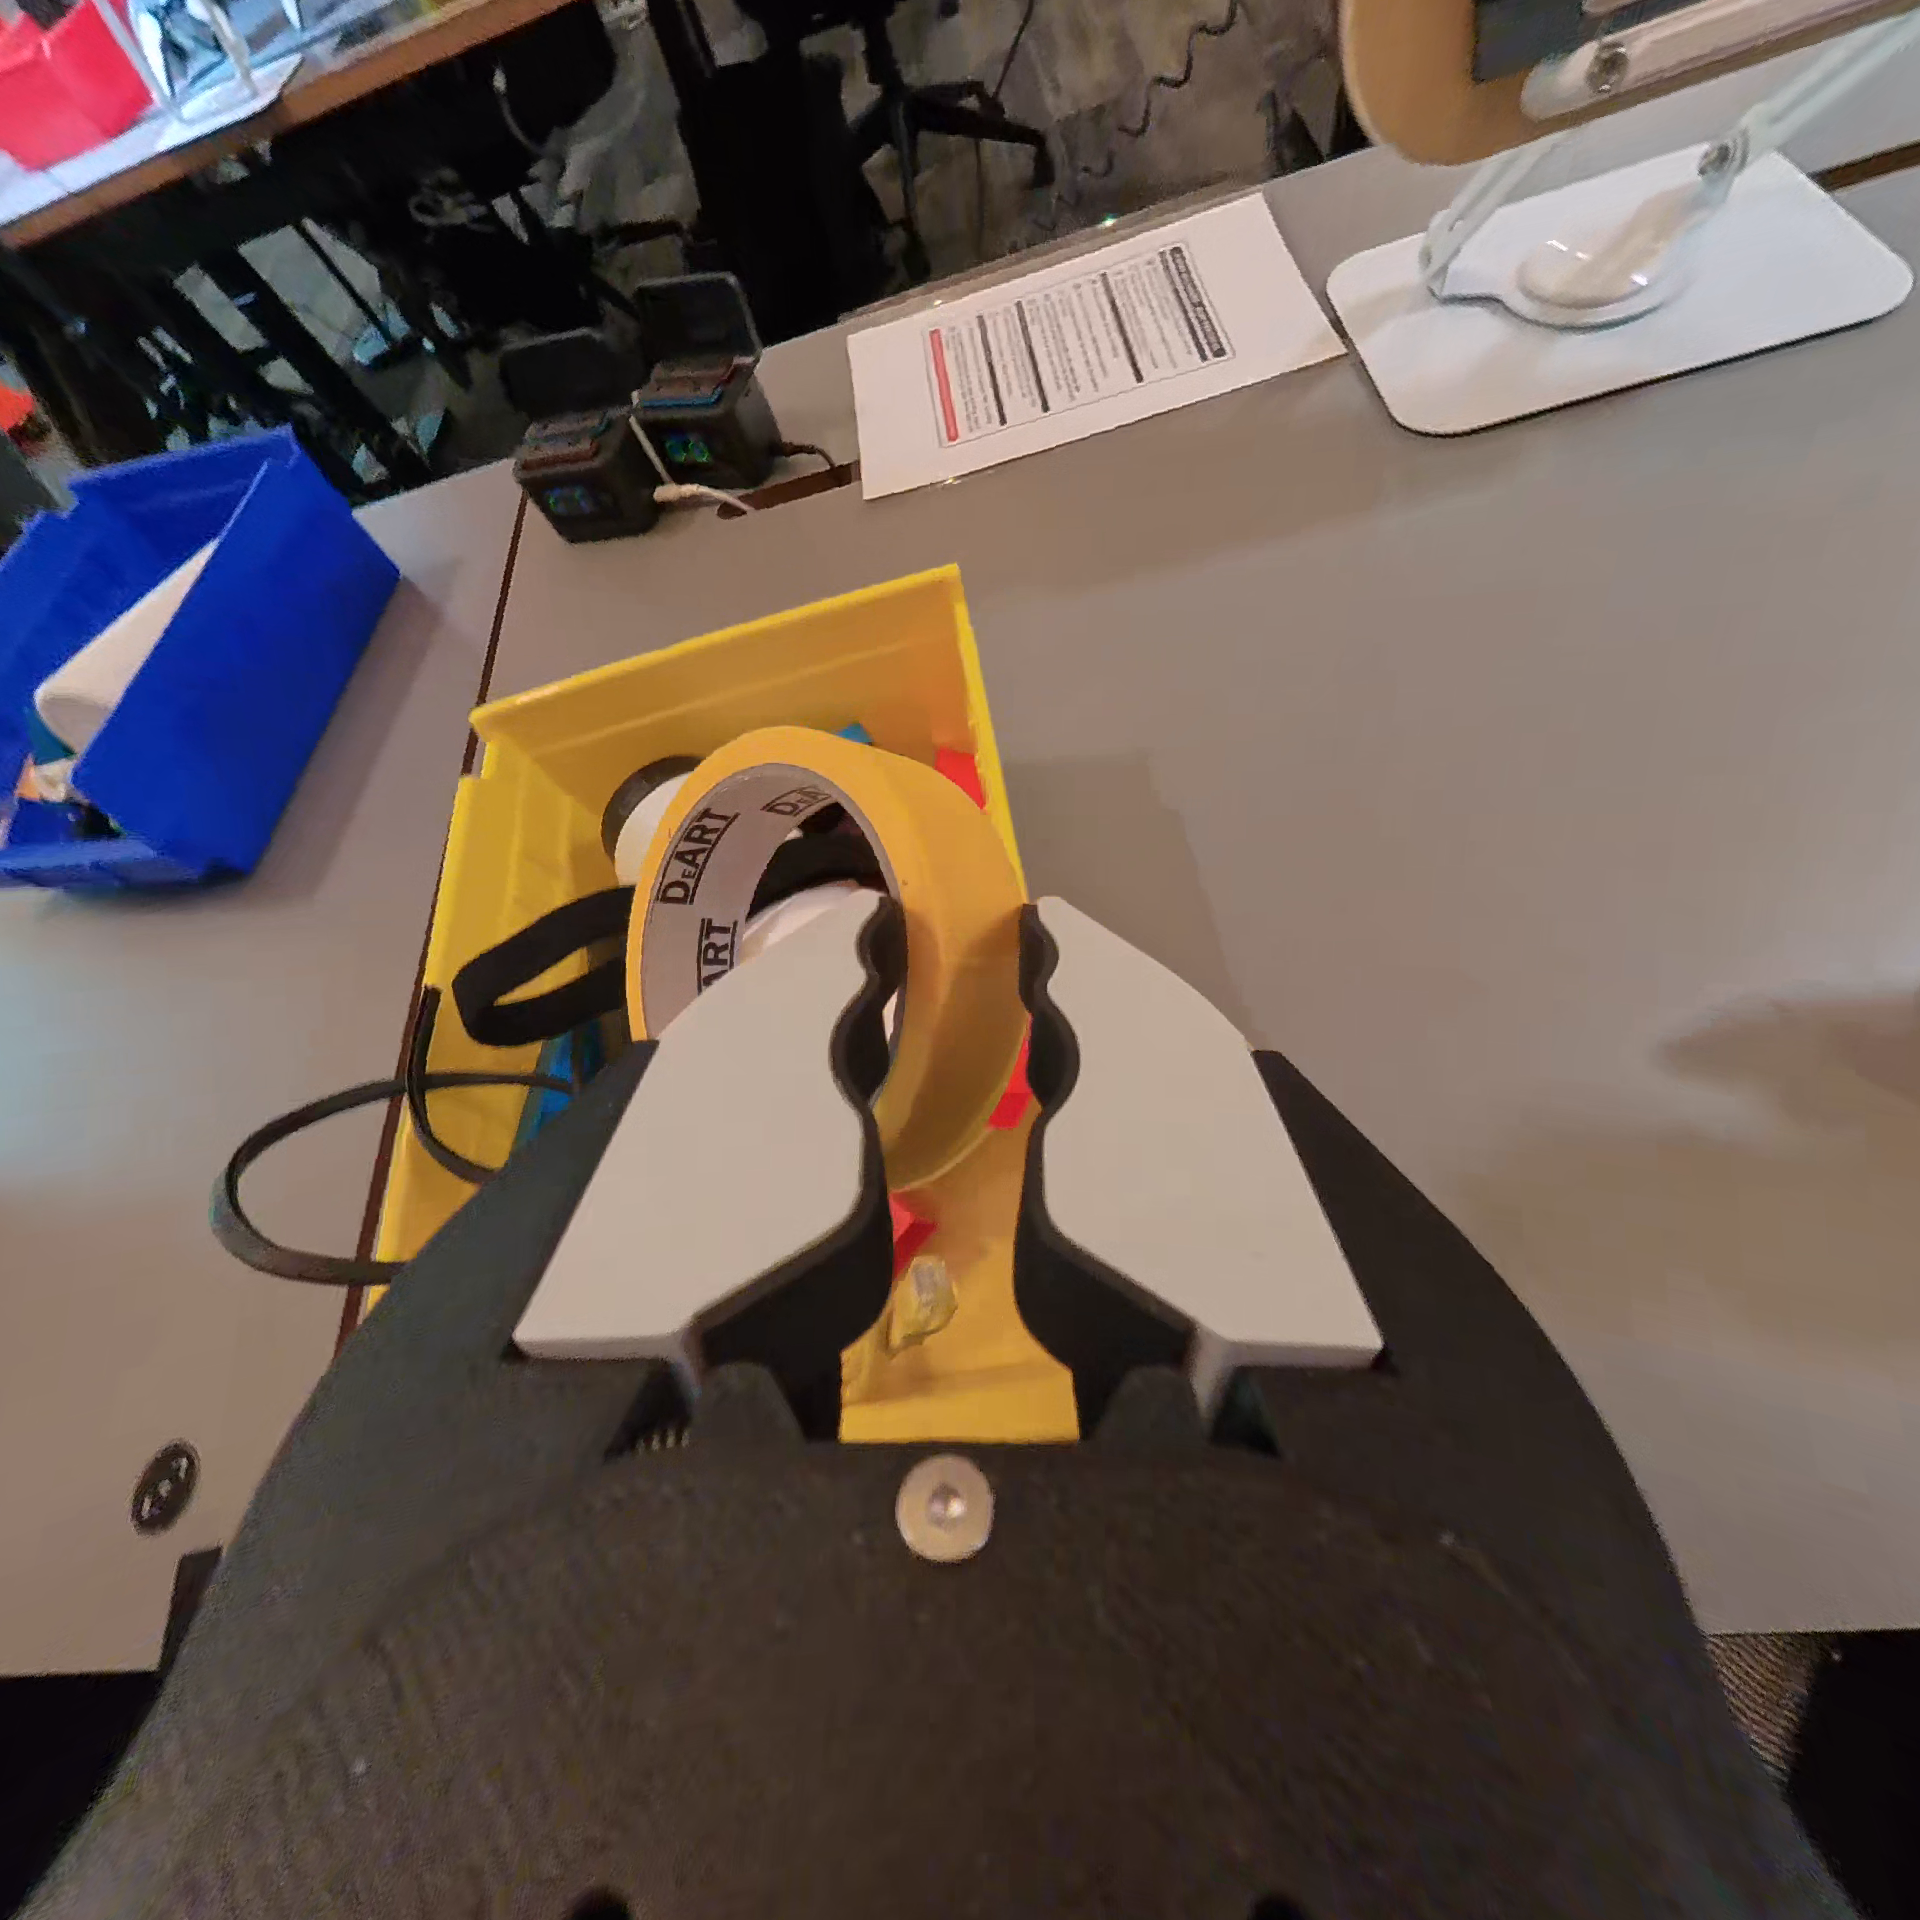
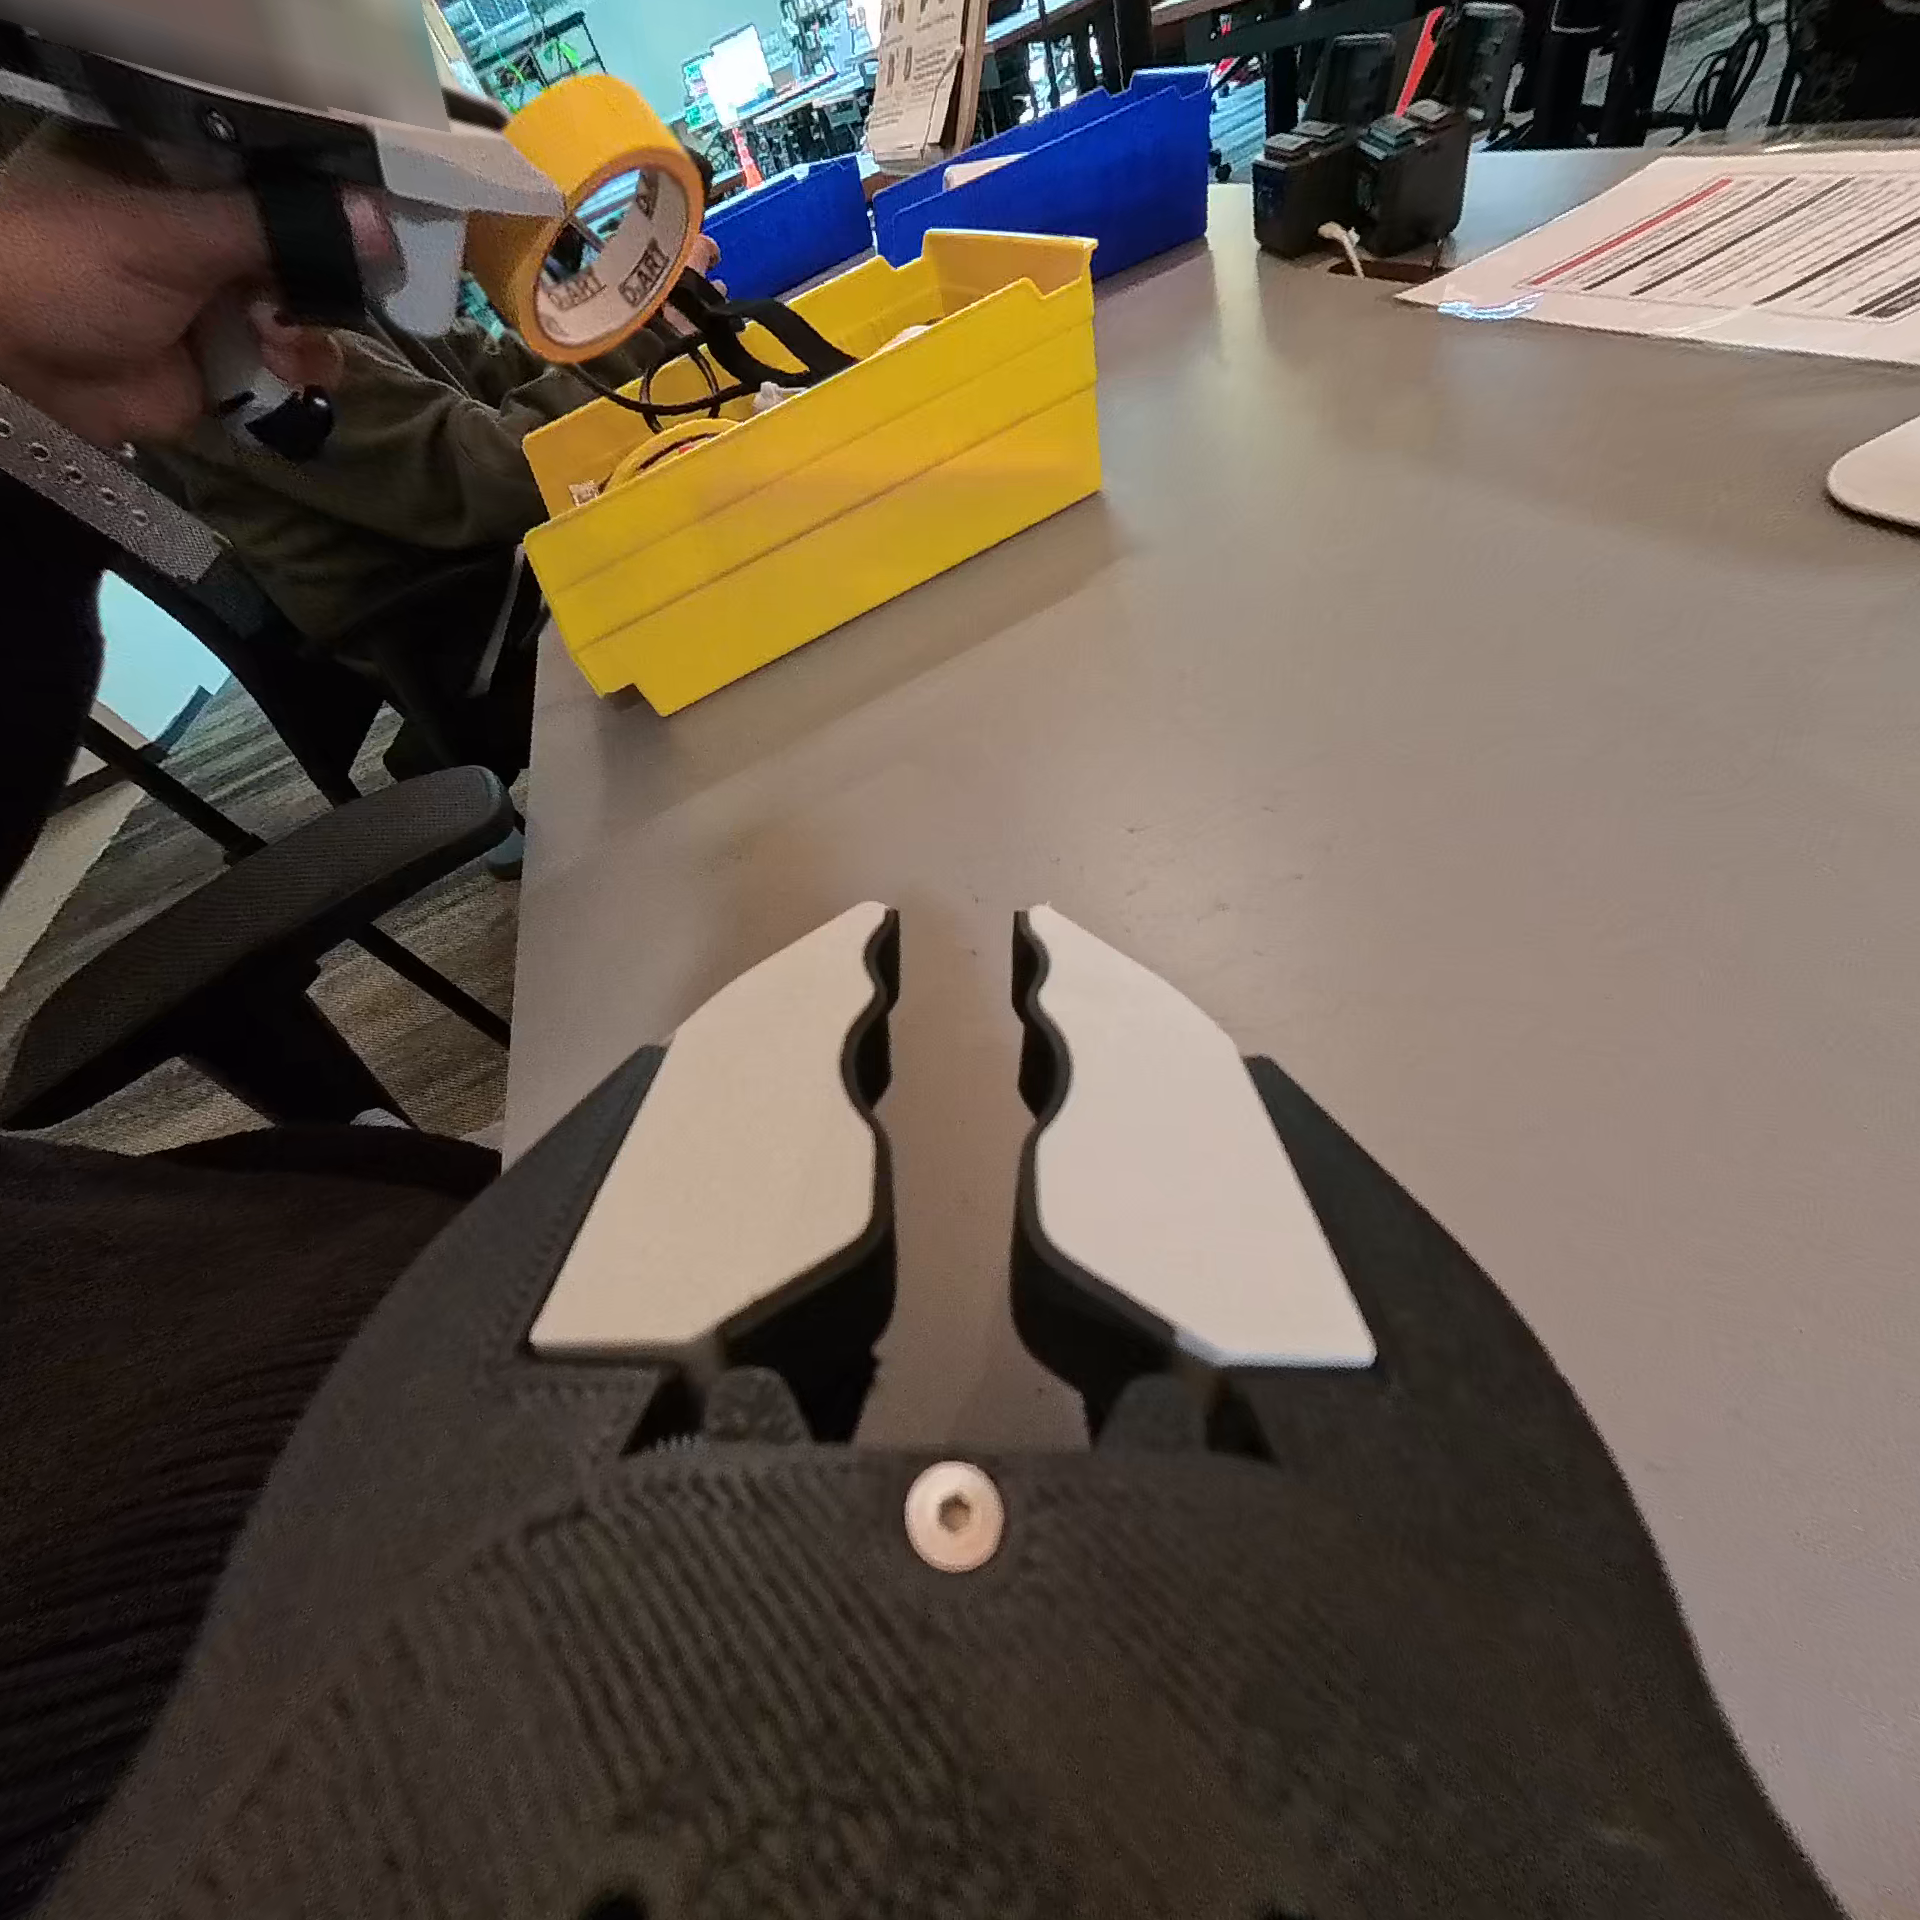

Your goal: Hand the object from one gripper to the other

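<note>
My left gripper (image 1: 956, 920) is shut on a roll of yellow tape (image 1: 935, 935), one finger through the roll's hole and one on its outer face. It holds the roll in the air above the yellow bin (image 1: 727, 655). In the right wrist view the same roll of yellow tape (image 2: 597, 218) hangs from the left gripper (image 2: 551, 203) at the upper left, above the yellow bin (image 2: 831, 520). My right gripper (image 2: 954, 920) is open and empty, low over the grey table (image 2: 1351, 831), well short of the tape.
The yellow bin holds black straps (image 1: 520, 966), red pieces and a white item. A blue bin (image 1: 208, 665) stands to the left, two black chargers (image 1: 644, 436) and a printed sheet (image 1: 1091, 343) behind, a white stand base (image 1: 1621, 301) at the back right. An office chair (image 2: 260, 935) is beside the table. Across from one pair of fingers to the other is roughly 35 cm.
</note>
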